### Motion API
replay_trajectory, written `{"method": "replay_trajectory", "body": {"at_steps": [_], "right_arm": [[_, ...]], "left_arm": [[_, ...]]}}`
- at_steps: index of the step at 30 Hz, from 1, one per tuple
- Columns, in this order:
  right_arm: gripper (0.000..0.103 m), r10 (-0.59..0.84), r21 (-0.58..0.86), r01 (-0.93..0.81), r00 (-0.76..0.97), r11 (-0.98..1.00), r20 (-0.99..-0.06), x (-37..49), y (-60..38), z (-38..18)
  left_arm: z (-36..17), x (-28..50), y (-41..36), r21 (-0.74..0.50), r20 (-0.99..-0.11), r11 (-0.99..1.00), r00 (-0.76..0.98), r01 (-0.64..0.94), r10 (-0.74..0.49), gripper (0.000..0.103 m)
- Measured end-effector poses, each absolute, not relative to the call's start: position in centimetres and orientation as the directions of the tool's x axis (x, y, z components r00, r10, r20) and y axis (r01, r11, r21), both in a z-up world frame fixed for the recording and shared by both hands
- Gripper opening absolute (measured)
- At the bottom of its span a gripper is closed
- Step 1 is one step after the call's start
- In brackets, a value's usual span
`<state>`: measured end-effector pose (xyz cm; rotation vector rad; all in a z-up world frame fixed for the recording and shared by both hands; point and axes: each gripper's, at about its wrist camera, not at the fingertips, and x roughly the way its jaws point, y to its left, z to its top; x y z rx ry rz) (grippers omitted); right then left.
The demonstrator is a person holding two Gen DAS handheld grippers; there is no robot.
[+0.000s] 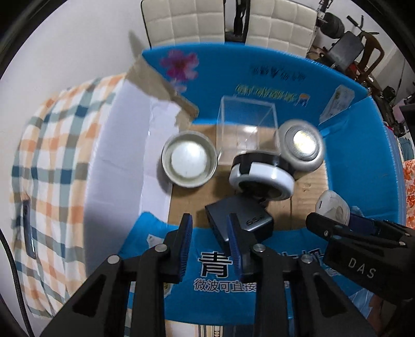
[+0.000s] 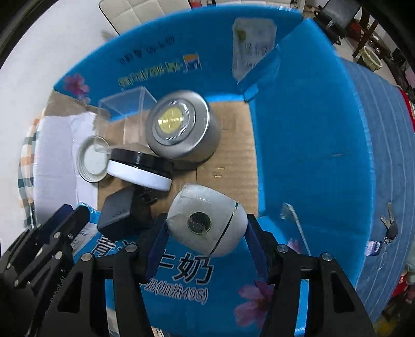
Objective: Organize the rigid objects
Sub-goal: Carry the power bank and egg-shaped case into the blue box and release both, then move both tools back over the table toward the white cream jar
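An open blue cardboard box (image 1: pixel 368 145) (image 2: pixel 311 134) holds several rigid objects. Inside lie a metal jar lid (image 1: pixel 189 162) (image 2: pixel 91 160), a clear plastic box (image 1: pixel 246 121) (image 2: pixel 124 106), a black-and-white round case (image 1: pixel 262 176) (image 2: pixel 141 169), a silver puck light (image 1: pixel 302 146) (image 2: pixel 181 127) and a dark grey charger block (image 1: pixel 238 220) (image 2: pixel 119 210). My left gripper (image 1: pixel 210 242) is open and empty above the box's near wall, beside the charger. My right gripper (image 2: pixel 206 233) (image 1: pixel 345 228) is shut on a white egg-shaped device (image 2: pixel 207 223) (image 1: pixel 333 206), held over the box's near right corner.
A plaid cloth (image 1: pixel 52 166) lies left of the box on a white surface. White cushioned chairs (image 1: pixel 186 20) stand behind the box. A blue ribbed seat (image 2: pixel 384 166) with keys (image 2: pixel 390 225) lies to the right. A torn cardboard flap (image 1: pixel 155 80) sticks up at the box's left.
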<state>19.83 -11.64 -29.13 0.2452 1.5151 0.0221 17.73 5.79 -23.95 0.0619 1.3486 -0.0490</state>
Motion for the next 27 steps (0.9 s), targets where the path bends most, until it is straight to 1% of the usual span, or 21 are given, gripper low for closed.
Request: {"method": "replay_trajectory", "body": {"at_steps": [2, 4, 5, 6, 7, 8, 9, 10, 11, 12, 13, 14, 15, 17, 19, 20, 27], "right_arm": [[0.061, 0.161, 0.165, 0.131, 0.036, 0.978, -0.986, 20.1, -11.4, -30.1], [0.061, 0.166, 0.166, 0.126, 0.013, 0.978, -0.986, 20.1, -11.3, -30.8], [0.061, 0.167, 0.166, 0.124, 0.005, 0.978, -0.986, 20.2, -11.3, -31.1], [0.061, 0.168, 0.166, 0.125, -0.007, 0.978, -0.986, 20.1, -11.3, -31.3], [0.061, 0.173, 0.169, 0.128, -0.020, 0.977, -0.985, 20.0, -11.3, -31.6], [0.061, 0.177, 0.172, 0.130, -0.026, 0.976, -0.984, 20.0, -11.4, -31.7], [0.064, 0.182, 0.177, 0.132, -0.027, 0.975, -0.983, 19.9, -11.5, -31.8], [0.070, 0.185, 0.181, 0.131, -0.024, 0.975, -0.982, 19.8, -11.5, -31.8], [0.075, 0.185, 0.181, 0.130, -0.020, 0.975, -0.982, 19.8, -11.6, -31.8], [0.083, 0.179, 0.175, 0.129, -0.015, 0.976, -0.984, 19.6, -11.9, -31.6], [0.086, 0.160, 0.157, 0.127, -0.009, 0.979, -0.987, 19.5, -12.0, -31.5], [0.086, 0.155, 0.153, 0.124, -0.004, 0.980, -0.988, 19.4, -12.1, -31.3], [0.086, 0.153, 0.152, 0.123, -0.002, 0.981, -0.988, 19.3, -12.2, -31.2], [0.088, 0.139, 0.139, 0.113, 0.004, 0.984, -0.990, 19.0, -12.2, -30.9], [0.098, 0.109, 0.111, 0.098, 0.024, 0.989, -0.994, 18.7, -12.0, -30.3], [0.099, 0.100, 0.103, 0.093, 0.035, 0.990, -0.994, 18.5, -12.0, -29.9], [0.099, 0.093, 0.100, 0.066, 0.106, 0.993, -0.990, 18.0, -11.1, -26.4]], "left_arm": [[-24.6, 17.8, 6.0, 0.014, -0.981, 0.998, 0.194, 0.058, 0.002, 0.026], [-24.7, 17.7, 6.4, 0.004, -0.981, 0.999, 0.192, 0.038, -0.004, 0.032], [-24.7, 17.7, 6.4, 0.014, -0.982, 0.999, 0.187, 0.032, 0.008, 0.040], [-24.7, 17.8, 6.5, 0.011, -0.983, 0.999, 0.182, 0.031, 0.005, 0.045], [-24.6, 17.7, 6.6, 0.001, -0.984, 1.000, 0.180, 0.029, -0.005, 0.047], [-24.5, 17.7, 6.8, -0.007, -0.983, 1.000, 0.182, 0.023, -0.011, 0.053], [-24.4, 17.6, 6.9, -0.002, -0.983, 1.000, 0.182, 0.019, -0.006, 0.063], [-24.3, 17.5, 7.0, 0.005, -0.983, 1.000, 0.183, 0.019, 0.002, 0.068], [-24.1, 17.4, 7.0, 0.013, -0.982, 1.000, 0.186, 0.018, 0.010, 0.074], [-24.0, 17.3, 7.1, 0.021, -0.982, 1.000, 0.187, 0.020, 0.017, 0.082], [-23.8, 17.3, 7.2, 0.025, -0.983, 1.000, 0.183, 0.019, 0.021, 0.087], [-23.7, 17.2, 7.4, 0.023, -0.983, 1.000, 0.180, 0.016, 0.020, 0.093], [-23.4, 17.1, 7.6, 0.012, -0.984, 1.000, 0.180, 0.010, 0.010, 0.096], [-22.9, 17.1, 7.9, 0.010, -0.981, 1.000, 0.194, 0.002, 0.010, 0.099], [-22.0, 16.9, 8.0, 0.021, -0.976, 1.000, 0.218, 0.002, 0.020, 0.100], [-21.6, 16.8, 8.2, 0.024, -0.974, 1.000, 0.224, 0.004, 0.022, 0.100], [-18.2, 15.5, 8.8, 0.028, -0.960, 1.000, 0.278, 0.007, 0.025, 0.100]]}}
